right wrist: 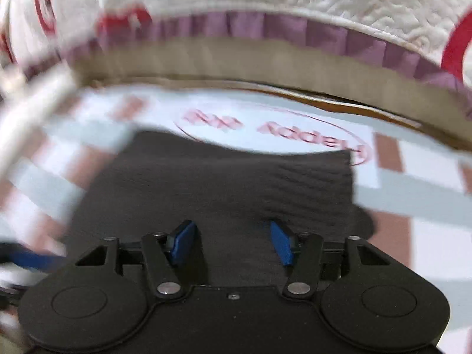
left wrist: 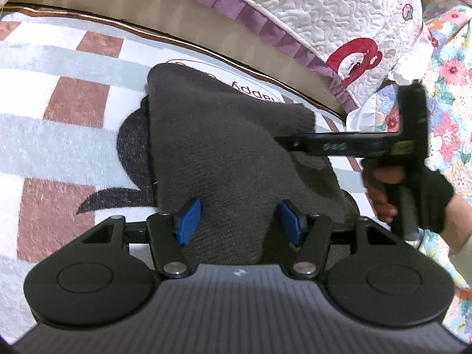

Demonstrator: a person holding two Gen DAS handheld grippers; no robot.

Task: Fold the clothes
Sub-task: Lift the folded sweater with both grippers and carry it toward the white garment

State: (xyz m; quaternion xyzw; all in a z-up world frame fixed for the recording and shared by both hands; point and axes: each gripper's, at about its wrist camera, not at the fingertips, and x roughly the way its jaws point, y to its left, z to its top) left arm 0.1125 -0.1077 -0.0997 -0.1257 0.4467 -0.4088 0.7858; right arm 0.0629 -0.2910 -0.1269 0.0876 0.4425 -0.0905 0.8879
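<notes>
Right now the dark grey knitted garment (left wrist: 230,147) lies folded on my checked fleece blanket of white, pale grey and dusty pink squares (left wrist: 59,94), partly over a black cartoon figure printed on that blanket (left wrist: 129,138). In the left wrist view its cloth humps up in soft ridges and runs straight toward the camera, between the blue ribbed pads (left wrist: 188,221) of my left gripper (left wrist: 240,221). Those jaws stand spread, a pad on either side of a raised fold, and I cannot tell whether they press the cloth or only flank it.

From the right wrist view, which is smeared by blur, the same garment (right wrist: 224,183) looks flatter, with a fairly straight far edge and a squared right corner. My right gripper (right wrist: 233,244) sits low over it with the jaws apart; its blue pads (right wrist: 281,246) frame bare cloth and nothing is pinched between them.

Seen from the left wrist, the right tool shows side-on at the garment's right edge (left wrist: 298,144), held by a hand in a black fingerless glove (left wrist: 413,194).

Beyond the garment, red lettering inside an oval is printed on the blanket (right wrist: 309,138). Further back run a tan padded edge (left wrist: 206,29) and a white quilted cover with a purple pleated frill (left wrist: 339,14). A floral cloth (left wrist: 451,103) fills the right margin.
</notes>
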